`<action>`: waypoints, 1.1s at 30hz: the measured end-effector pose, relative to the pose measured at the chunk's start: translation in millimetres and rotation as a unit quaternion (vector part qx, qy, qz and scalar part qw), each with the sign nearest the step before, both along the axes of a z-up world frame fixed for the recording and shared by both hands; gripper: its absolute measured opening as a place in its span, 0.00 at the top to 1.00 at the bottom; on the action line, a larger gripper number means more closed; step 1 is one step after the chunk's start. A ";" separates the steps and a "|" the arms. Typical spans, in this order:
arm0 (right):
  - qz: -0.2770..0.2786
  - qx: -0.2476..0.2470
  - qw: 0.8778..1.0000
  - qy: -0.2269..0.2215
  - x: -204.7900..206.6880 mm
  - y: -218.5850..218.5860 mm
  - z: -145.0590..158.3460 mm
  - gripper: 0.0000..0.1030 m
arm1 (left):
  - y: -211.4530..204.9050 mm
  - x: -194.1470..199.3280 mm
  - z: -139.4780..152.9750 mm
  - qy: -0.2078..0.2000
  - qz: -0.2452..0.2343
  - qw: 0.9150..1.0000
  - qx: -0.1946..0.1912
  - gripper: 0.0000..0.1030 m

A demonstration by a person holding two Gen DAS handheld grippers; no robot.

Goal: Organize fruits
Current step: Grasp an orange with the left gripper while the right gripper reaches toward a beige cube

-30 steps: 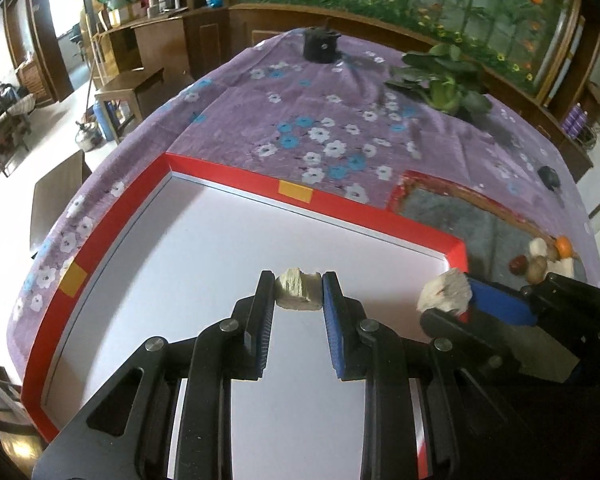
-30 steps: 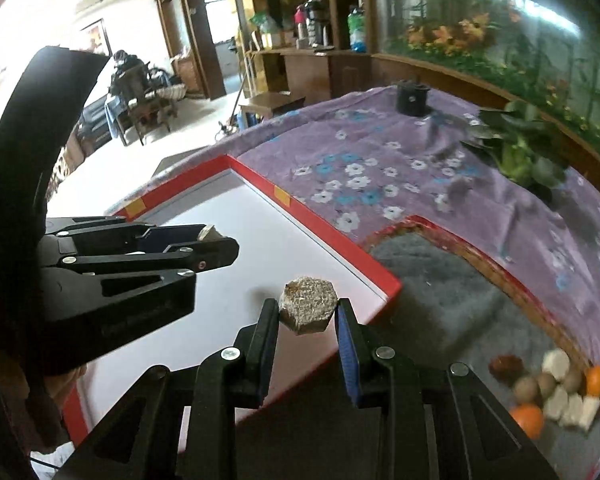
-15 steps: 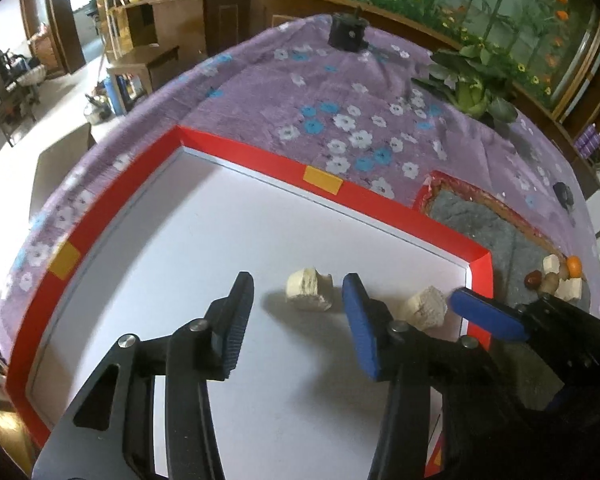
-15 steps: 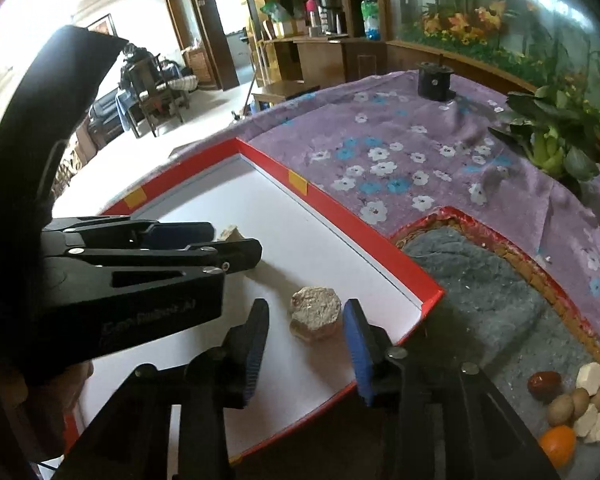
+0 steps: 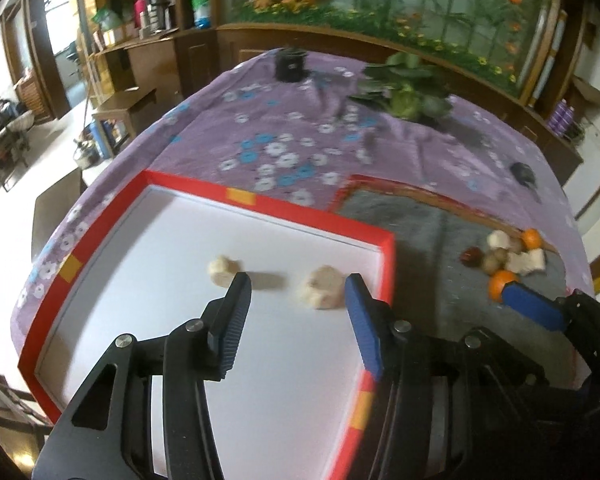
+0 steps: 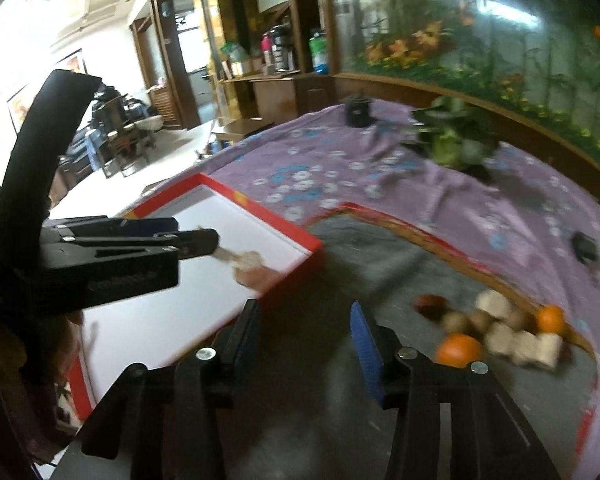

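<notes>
Two pale chunks lie on the white floor of the red-rimmed tray [image 5: 260, 202]: a lumpy one [image 5: 222, 270] and a rounder one [image 5: 322, 292]. My left gripper [image 5: 296, 284] hangs over the tray with its jaws opening. The rounder chunk lies just beyond its tips, untouched. My right gripper [image 6: 306, 312] is above the grey mat [image 6: 340, 248], its jaws opening with nothing between them. A heap of fruit sits on the mat's right side: two oranges [image 6: 458, 350], pale blocks [image 6: 520, 344] and brown pieces [image 6: 430, 304]. The left gripper [image 6: 204, 240] shows side-on at the left.
The tray and the red-edged mat [image 5: 420, 232] lie on a purple flowered cloth [image 5: 284, 148]. A black cup [image 5: 290, 65], a leafy plant [image 5: 408, 92] and a small dark object [image 5: 522, 172] stand farther back. Wooden cabinets and a planted wall close the far side.
Both grippers opened and let go of their pale chunks, which now lie on the white tray. Both drew back and swung right; the right one is now over the grey mat.
</notes>
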State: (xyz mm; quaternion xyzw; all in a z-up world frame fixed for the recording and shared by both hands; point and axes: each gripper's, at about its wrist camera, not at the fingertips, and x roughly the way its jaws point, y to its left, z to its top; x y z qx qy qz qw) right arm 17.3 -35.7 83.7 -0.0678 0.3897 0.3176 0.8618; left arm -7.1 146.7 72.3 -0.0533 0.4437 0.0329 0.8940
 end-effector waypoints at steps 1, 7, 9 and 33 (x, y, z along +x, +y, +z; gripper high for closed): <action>-0.006 -0.002 1.000 -0.003 -1.6 -6.6 0.3 0.52 | -6.2 -0.3 0.6 0.000 -0.006 1.000 0.000 0.52; -0.055 -0.022 0.998 -0.006 -13.2 -62.3 -5.3 0.52 | -47.4 -1.2 2.5 0.004 -0.042 0.999 -0.006 0.52; -0.071 -0.027 0.997 -0.005 -15.6 -79.1 -9.0 0.52 | -61.1 -0.2 1.5 0.008 -0.054 0.998 -0.006 0.52; -0.150 0.016 0.988 0.041 -0.3 -177.6 -40.3 0.51 | -178.9 42.2 -38.4 0.047 -0.140 0.989 -0.021 0.53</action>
